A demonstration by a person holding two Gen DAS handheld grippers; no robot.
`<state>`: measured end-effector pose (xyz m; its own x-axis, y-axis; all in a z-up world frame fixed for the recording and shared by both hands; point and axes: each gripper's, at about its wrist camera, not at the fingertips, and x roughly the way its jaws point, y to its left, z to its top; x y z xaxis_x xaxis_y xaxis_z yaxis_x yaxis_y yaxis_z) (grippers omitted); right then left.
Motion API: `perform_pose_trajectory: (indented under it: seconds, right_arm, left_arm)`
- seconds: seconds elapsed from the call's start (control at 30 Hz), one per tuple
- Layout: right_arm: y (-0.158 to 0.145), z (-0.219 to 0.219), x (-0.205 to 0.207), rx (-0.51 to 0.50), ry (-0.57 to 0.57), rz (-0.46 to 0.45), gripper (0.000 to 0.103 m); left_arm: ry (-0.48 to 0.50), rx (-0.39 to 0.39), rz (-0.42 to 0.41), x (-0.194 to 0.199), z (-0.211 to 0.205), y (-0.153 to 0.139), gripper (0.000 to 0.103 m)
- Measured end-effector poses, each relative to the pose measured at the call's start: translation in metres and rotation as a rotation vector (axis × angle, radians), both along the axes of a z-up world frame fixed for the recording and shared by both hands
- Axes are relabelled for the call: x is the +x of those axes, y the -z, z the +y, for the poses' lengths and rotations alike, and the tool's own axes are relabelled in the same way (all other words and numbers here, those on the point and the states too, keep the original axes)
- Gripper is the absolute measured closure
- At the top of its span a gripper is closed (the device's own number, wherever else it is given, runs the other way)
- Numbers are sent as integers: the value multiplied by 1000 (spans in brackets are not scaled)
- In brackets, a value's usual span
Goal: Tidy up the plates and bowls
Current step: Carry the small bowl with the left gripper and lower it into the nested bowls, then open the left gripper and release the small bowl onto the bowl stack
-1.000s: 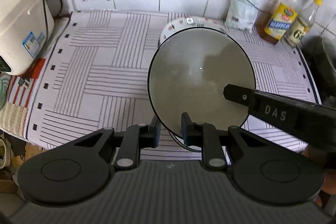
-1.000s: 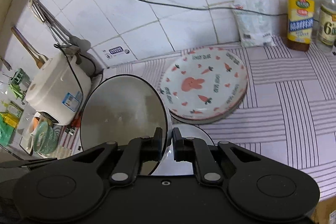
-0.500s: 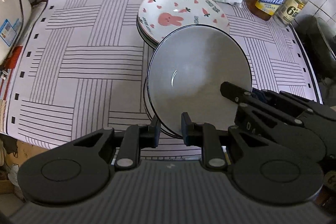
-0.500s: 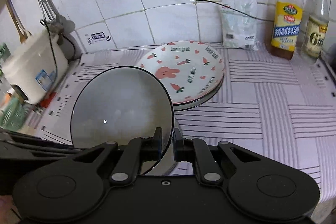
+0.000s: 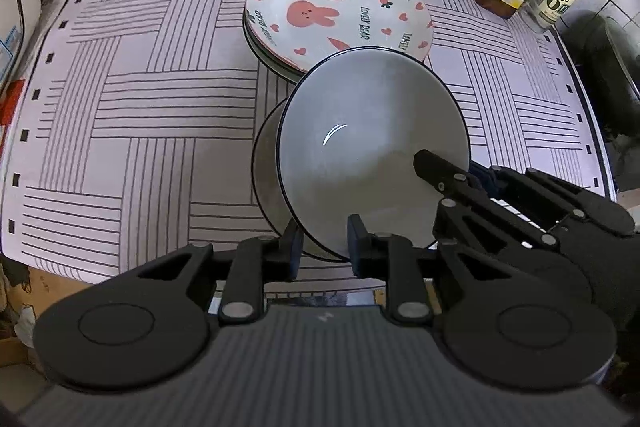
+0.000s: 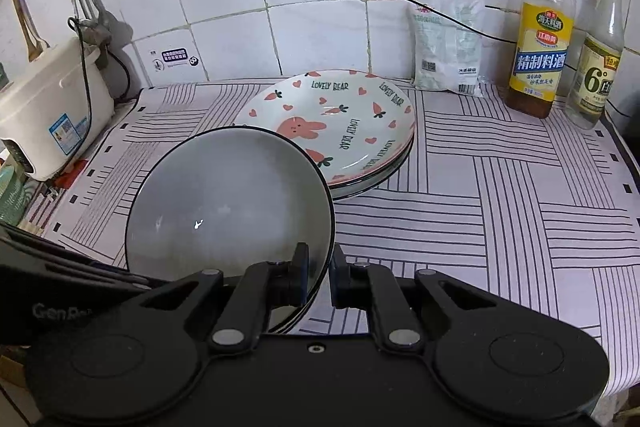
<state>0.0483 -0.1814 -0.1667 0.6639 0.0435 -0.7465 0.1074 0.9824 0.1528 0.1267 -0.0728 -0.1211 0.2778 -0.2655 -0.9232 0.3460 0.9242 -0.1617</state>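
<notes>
A grey bowl with a dark rim [image 5: 372, 147] [image 6: 232, 203] hangs tilted over a second grey bowl [image 5: 265, 163] that sits on the striped cloth near the front edge. My left gripper [image 5: 322, 245] pinches the tilted bowl's near rim, and its jaws are opening slightly with the rim still between the pads. From the right side my right gripper [image 6: 320, 275] [image 5: 444, 175] is shut on the same bowl's rim. Just behind the bowls is a stack of plates, topped by a white plate with a pink rabbit [image 5: 336, 11] [image 6: 332, 123].
A white rice cooker [image 6: 52, 115] stands at the left edge. Two bottles [image 6: 540, 39] and a plastic bag [image 6: 448, 43] line the tiled back wall, with a cable running above them. A dark pot [image 5: 600, 67] sits at the far right. Striped cloth [image 5: 140, 107] covers the counter.
Both grippers have carried the grey bowl down toward the bowl on the cloth. The held bowl now leans less steeply, and the rabbit plate shows fully behind it.
</notes>
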Motion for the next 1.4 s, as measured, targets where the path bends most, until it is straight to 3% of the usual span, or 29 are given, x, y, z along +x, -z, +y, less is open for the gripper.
perform_pose_trajectory:
  seconds: [0.33,0.5,0.97,1.23,1.4]
  right_arm:
    - [3,-1,4,-27,-18,-5,89]
    - [4,8,0,-107,-73,-24,88]
    - [12,10,-1,-112,-91,-79,88]
    - [19,16,0,-133,-88,-89,89]
    - [11,8,-8,-73,-67,-103,84]
  left_arm:
    - [-24,-29,19,5,1,5,81]
    - [-37,-43,27,4,6,4,81]
    - [-65,-74,119,10,19,4,77]
    - [-61,-83,91,5,22,9,77]
    - [-26,-8,-43,-7,21,1,70]
